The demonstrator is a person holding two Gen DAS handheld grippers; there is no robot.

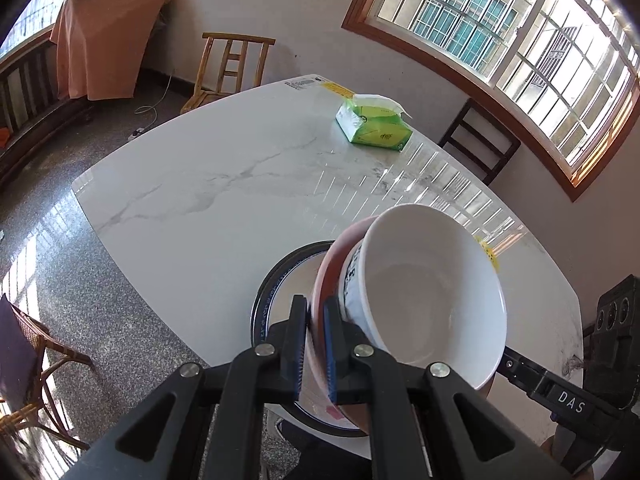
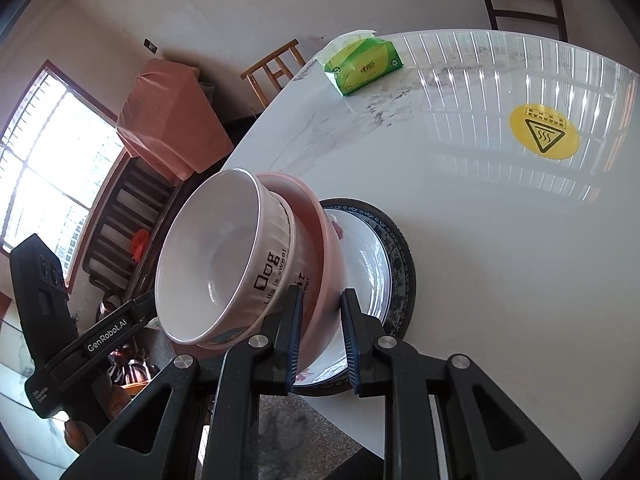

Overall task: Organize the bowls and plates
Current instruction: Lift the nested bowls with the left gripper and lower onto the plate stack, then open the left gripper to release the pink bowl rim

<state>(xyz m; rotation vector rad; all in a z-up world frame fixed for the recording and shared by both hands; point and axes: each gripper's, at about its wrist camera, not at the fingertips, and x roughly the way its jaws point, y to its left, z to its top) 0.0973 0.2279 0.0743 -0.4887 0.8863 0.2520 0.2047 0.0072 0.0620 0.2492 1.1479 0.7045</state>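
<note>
Left gripper [image 1: 316,344] and right gripper [image 2: 320,340] pinch the glossy pink plate's [image 2: 320,216] rim.

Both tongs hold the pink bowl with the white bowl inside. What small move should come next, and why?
Probably lower the pink bowl onto the blue-rimmed plate: left tongs and right tongs grip its rim, tilted above the plate, with the white bowl nested inside.

Your left hand-held gripper [image 1: 316,344] is clamped tight, jaws nearly together — your right hand-held gripper [image 2: 320,340] is closed too, with a narrow gap. Both 2 point steeply downward.
</note>
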